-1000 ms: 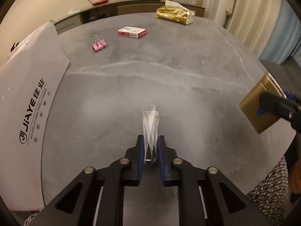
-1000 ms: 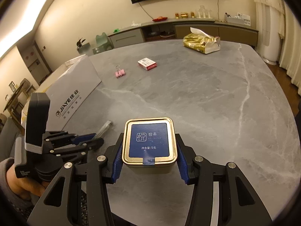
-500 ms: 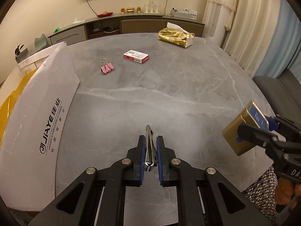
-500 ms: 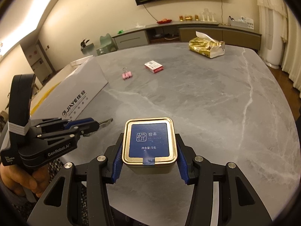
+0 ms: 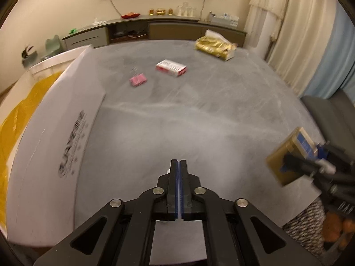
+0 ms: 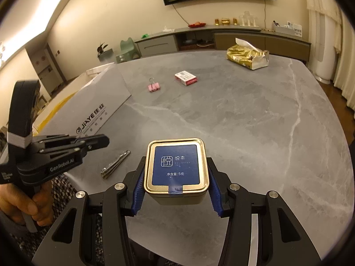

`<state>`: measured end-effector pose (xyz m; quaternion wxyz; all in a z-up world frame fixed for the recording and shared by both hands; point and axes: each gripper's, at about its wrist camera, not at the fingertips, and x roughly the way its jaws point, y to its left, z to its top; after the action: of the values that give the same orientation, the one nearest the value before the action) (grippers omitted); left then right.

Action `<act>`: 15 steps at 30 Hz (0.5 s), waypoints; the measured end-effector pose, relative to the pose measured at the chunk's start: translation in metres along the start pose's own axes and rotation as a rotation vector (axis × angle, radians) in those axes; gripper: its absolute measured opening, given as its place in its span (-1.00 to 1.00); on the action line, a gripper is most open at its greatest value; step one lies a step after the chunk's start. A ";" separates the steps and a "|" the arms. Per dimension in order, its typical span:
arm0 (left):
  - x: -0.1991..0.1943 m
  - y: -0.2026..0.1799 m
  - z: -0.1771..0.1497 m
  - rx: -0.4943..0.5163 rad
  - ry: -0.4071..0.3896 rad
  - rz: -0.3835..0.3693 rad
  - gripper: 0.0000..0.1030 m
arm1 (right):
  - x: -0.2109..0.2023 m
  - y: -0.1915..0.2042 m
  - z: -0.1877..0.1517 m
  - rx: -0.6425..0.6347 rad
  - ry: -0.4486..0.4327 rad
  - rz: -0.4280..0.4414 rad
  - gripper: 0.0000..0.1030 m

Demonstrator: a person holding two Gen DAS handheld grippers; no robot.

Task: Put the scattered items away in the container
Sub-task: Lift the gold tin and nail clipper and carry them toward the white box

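My left gripper (image 5: 179,163) is shut with nothing between its blue pads. In the right wrist view it (image 6: 106,141) hovers just above a metal nail clipper (image 6: 115,165), which lies flat on the grey table near the front edge. My right gripper (image 6: 176,177) is shut on a gold tea tin with a blue lid (image 6: 176,166) and holds it above the table. The left wrist view shows that tin (image 5: 290,155) at the right. The container is a white carton with an open printed flap (image 5: 66,119) and yellow lining (image 5: 20,119), standing on the left.
A pink binder clip (image 5: 138,80) and a red-and-white card box (image 5: 170,67) lie mid-table, far from both grippers. A gold tissue pack (image 5: 214,46) sits at the far edge. A hand (image 6: 20,204) holds the left gripper. A dark sofa (image 5: 328,110) stands beyond the table's right side.
The nail clipper was between my left fingers half a second ago and now lies on the table. The left gripper has risen and is fully shut. The right gripper still holds the tin.
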<state>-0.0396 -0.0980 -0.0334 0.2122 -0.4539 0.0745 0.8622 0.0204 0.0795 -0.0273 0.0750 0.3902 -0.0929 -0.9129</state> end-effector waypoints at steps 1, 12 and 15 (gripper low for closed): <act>0.004 0.002 -0.007 -0.002 0.020 0.011 -0.73 | 0.001 0.000 0.000 0.002 0.003 0.000 0.00; 0.036 -0.009 -0.035 0.031 0.089 0.007 -0.69 | 0.009 0.003 -0.001 -0.005 0.018 0.008 0.00; 0.031 -0.010 -0.034 0.023 0.071 0.008 -0.69 | 0.008 0.001 0.000 -0.001 0.016 0.006 0.00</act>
<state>-0.0253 -0.0907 -0.0777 0.2110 -0.4815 0.0938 0.8455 0.0151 0.0765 -0.0332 0.0789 0.3973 -0.0930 -0.9095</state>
